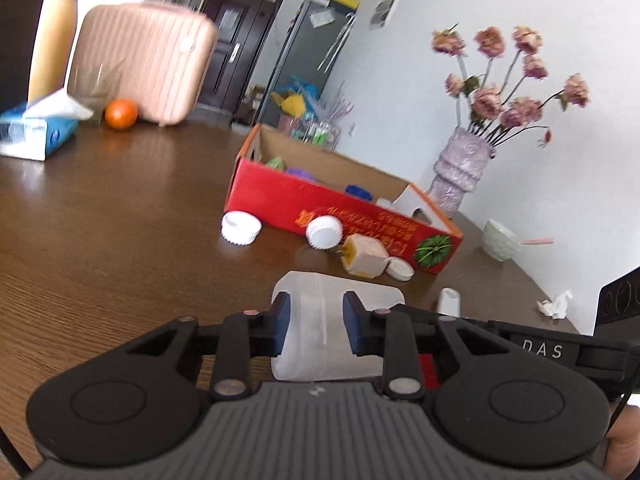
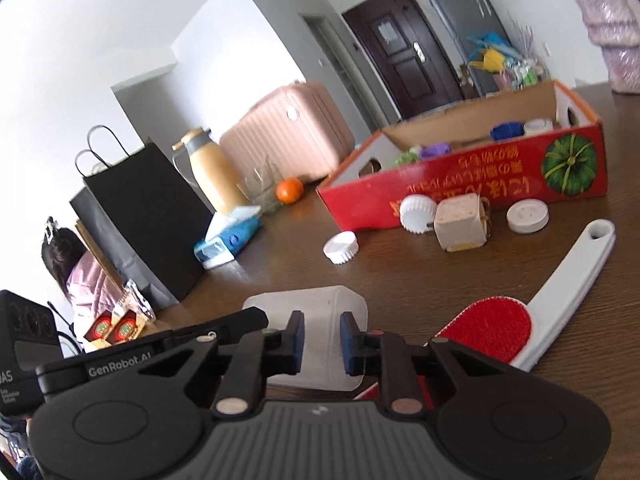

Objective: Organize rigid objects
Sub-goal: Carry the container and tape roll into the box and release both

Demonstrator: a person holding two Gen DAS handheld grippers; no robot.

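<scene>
"GenRobot.AI" and "DAS" read on the rig as the left gripper [image 1: 316,330] straddled the translucent plastic container [image 1: 320,300] at lower centre, jaws apart around it. The right gripper [image 2: 322,338] hung open over the same container. Upper right, the red box [image 2: 460,176] carried unreadable gold script, with 3 white caps [image 2: 341,247] and 1 beige cube [image 2: 460,222] below it.

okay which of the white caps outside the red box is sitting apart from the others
The white cap with its hollow side up, left of the beige cube. The other two caps flank the cube by the red box.
</scene>
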